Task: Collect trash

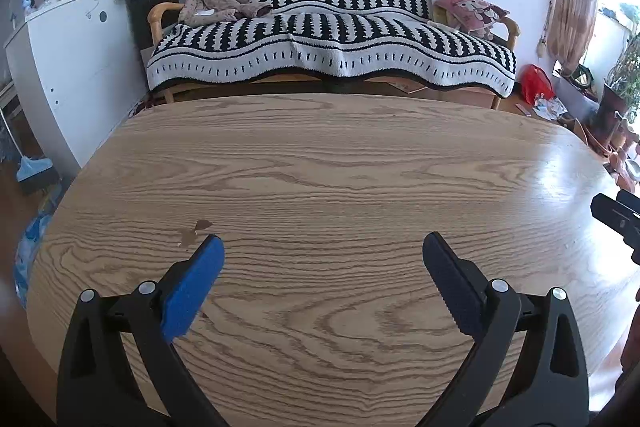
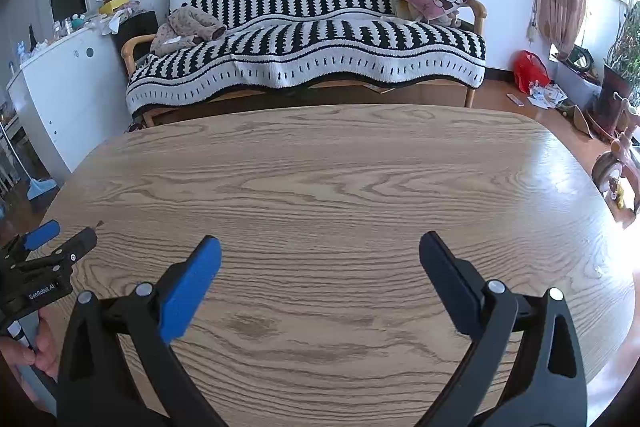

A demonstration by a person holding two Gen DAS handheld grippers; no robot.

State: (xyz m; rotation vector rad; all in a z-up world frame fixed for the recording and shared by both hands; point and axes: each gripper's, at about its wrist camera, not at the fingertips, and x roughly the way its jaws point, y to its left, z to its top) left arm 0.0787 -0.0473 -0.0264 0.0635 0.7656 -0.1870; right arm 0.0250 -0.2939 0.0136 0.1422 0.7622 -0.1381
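A small brown scrap (image 1: pixel 203 225) lies on the wooden table (image 1: pixel 340 167) beside a pale brown smear (image 1: pixel 187 237), just ahead of my left gripper's blue fingertip. My left gripper (image 1: pixel 323 243) is open above the table with nothing between its fingers. The right wrist view shows the same scrap (image 2: pixel 99 224) as a tiny speck at the tip of the left gripper (image 2: pixel 74 231). My right gripper (image 2: pixel 320 242) is open too, holding nothing, over the bare middle of the table (image 2: pixel 340 167). No other trash shows on the tabletop.
Behind the table stands a sofa (image 1: pixel 332 27) under a black-and-white striped cover. A white cabinet (image 1: pixel 68 59) is at the left. On the floor at the right are a red bag (image 1: pixel 536 83), scattered papers (image 1: pixel 550 107) and a tricycle (image 2: pixel 616 163). A hand (image 2: pixel 36 355) grips the left gripper's handle.
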